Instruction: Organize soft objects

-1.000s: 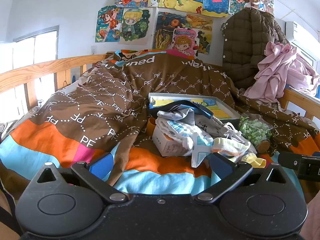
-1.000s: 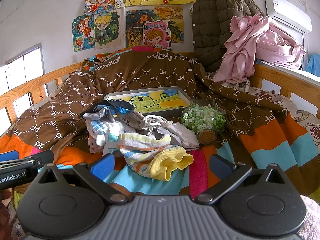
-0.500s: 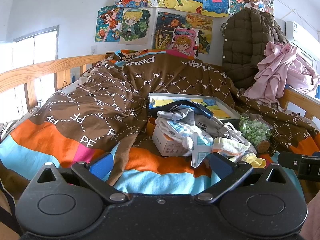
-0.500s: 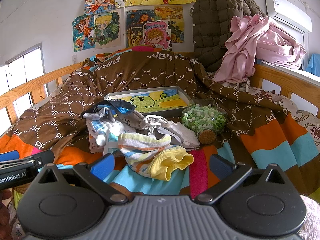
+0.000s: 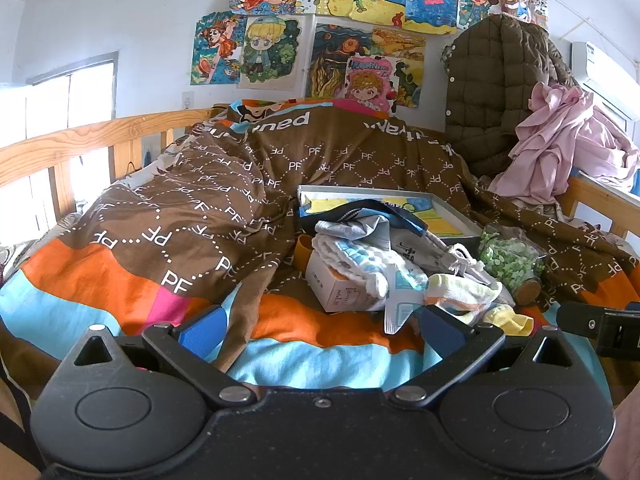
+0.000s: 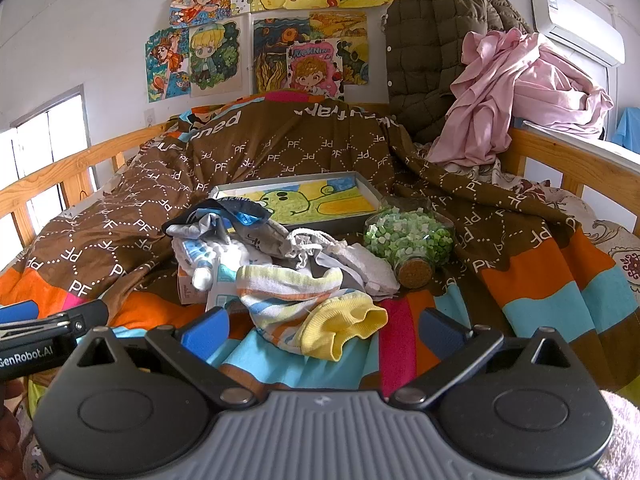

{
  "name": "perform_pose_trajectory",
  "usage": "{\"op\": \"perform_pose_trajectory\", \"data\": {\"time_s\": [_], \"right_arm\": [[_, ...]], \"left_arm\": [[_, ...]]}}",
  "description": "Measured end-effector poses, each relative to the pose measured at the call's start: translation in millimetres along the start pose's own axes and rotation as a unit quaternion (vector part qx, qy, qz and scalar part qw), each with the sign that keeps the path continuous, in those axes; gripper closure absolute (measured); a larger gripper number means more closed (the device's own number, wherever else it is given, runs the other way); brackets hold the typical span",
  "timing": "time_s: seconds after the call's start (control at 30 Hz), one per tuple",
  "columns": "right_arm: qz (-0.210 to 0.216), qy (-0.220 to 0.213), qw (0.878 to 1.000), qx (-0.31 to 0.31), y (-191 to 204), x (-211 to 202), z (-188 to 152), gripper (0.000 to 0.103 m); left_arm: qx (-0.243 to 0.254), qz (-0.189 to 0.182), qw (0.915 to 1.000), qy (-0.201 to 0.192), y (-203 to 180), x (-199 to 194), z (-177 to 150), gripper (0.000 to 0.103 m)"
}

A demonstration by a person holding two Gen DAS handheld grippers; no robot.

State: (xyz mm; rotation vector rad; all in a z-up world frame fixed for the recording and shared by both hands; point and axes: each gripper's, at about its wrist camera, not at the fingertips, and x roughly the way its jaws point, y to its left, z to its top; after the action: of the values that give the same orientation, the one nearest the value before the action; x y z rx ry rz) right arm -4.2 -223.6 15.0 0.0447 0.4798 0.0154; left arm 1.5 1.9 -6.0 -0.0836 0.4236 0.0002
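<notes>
A heap of small soft items lies on the bed in front of both grippers. Nearest in the right wrist view is a yellow sock point(image 6: 340, 326) with a striped sock point(image 6: 286, 286) behind it. Grey cloth point(image 6: 320, 248) and a dark blue garment point(image 6: 236, 212) lie further back. The same heap shows in the left wrist view point(image 5: 400, 256), partly draped over a white box point(image 5: 340, 288). My left gripper point(image 5: 320, 328) is open and empty, short of the box. My right gripper point(image 6: 324, 332) is open and empty, its jaws either side of the yellow sock without touching it.
A glass jar of green pieces point(image 6: 408, 240) lies on its side right of the heap. A flat framed picture point(image 6: 304, 202) lies behind it. A brown patterned blanket point(image 6: 280, 156) covers the bed. A brown coat point(image 6: 436, 48) and pink cloth point(image 6: 520, 92) hang over the wooden rail point(image 6: 572, 168).
</notes>
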Motion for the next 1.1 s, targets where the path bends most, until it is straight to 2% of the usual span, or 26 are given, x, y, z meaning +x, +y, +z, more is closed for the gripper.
{"op": "perform_pose_trajectory", "data": {"time_s": [0.4, 0.7, 0.9, 1.1], "right_arm": [[0.005, 0.001, 1.000, -0.001, 2.8, -0.1, -1.7, 0.000], [0.009, 0.002, 1.000, -0.010, 6.1, 0.3, 1.4, 0.000], [0.016, 0.035, 0.999, 0.024, -5.7, 12.1, 10.8, 0.000], [0.056, 0.061, 0.993, 0.083, -30.1, 38.7, 18.2, 0.000]], "left_arm": [[-0.001, -0.002, 1.0000, 0.003, 1.1, 0.8, -0.3, 0.001], [-0.010, -0.022, 0.9994, 0.026, 14.4, 15.0, 0.3, 0.001], [0.004, -0.033, 0.9991, 0.026, 13.9, 24.9, 4.1, 0.001], [0.041, -0.073, 0.9964, 0.014, 10.8, 38.3, 14.2, 0.001]]}}
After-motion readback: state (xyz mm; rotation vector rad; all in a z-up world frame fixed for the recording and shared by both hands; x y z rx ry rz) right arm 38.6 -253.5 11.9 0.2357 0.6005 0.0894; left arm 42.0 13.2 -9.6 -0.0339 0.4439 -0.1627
